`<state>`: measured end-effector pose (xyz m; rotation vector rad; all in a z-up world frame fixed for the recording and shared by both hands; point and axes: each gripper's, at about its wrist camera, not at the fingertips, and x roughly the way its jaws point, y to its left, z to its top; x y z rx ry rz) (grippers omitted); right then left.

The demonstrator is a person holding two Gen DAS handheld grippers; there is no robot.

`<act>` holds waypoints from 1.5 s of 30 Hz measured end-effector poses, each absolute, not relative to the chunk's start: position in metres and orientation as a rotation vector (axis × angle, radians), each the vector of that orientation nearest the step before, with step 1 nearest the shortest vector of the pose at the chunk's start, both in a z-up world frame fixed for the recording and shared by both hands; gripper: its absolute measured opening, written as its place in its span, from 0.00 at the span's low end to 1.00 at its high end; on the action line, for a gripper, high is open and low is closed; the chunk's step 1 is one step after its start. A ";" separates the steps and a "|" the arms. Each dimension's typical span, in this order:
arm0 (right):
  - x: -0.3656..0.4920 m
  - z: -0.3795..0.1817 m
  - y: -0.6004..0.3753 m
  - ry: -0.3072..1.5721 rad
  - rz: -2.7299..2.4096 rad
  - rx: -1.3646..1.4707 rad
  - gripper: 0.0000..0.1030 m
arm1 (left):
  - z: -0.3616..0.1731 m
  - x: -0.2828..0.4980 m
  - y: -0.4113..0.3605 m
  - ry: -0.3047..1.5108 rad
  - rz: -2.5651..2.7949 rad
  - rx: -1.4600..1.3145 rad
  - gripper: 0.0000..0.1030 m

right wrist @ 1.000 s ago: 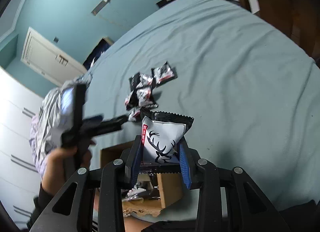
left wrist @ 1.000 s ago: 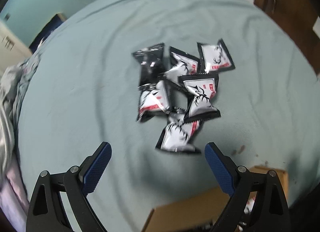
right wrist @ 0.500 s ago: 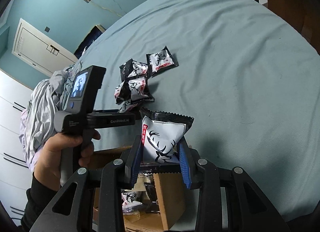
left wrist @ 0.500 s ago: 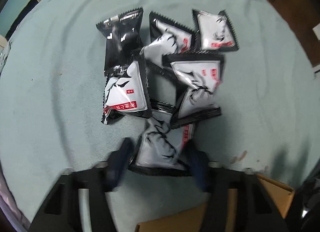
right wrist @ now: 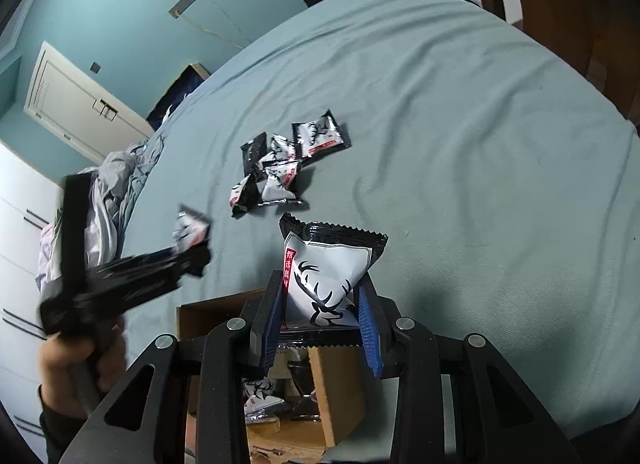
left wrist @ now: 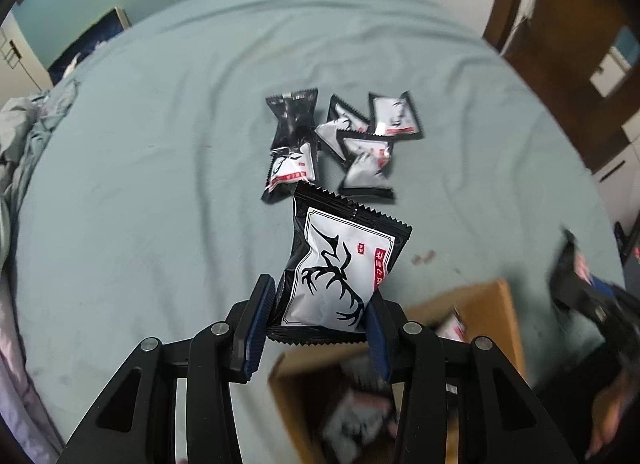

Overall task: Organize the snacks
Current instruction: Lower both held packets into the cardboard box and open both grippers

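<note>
My left gripper [left wrist: 320,296] is raised over the teal bed sheet [left wrist: 140,184]. Its jaws are closing, with a black-and-white deer-print snack packet [left wrist: 340,268] pinched upright between the pads. In the right wrist view that same gripper [right wrist: 196,252] appears blurred at the left, the packet [right wrist: 190,230] at its tip. My right gripper [right wrist: 320,284] is shut on a second deer-print packet [right wrist: 324,268] just above an open cardboard box [right wrist: 208,312]. Several more packets lie in a loose pile [left wrist: 340,144] mid-sheet, beyond both grippers.
The cardboard box [left wrist: 480,304] sits at the bed's near edge with packets inside. Crumpled grey bedding [right wrist: 116,184] is heaped at the left. Dark wooden furniture [left wrist: 560,44] stands beyond the right edge. A person's hand [right wrist: 68,364] grips the left tool's handle.
My left gripper came down on the nearest packet of the pile, shut on it and lifted it back toward the box. The right gripper kept still with its packet.
</note>
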<state>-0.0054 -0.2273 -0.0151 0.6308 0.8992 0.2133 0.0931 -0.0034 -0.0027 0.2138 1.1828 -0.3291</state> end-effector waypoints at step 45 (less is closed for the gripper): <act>-0.018 -0.002 -0.180 0.875 0.406 0.396 0.72 | 0.003 0.027 0.031 0.995 -0.140 0.210 0.81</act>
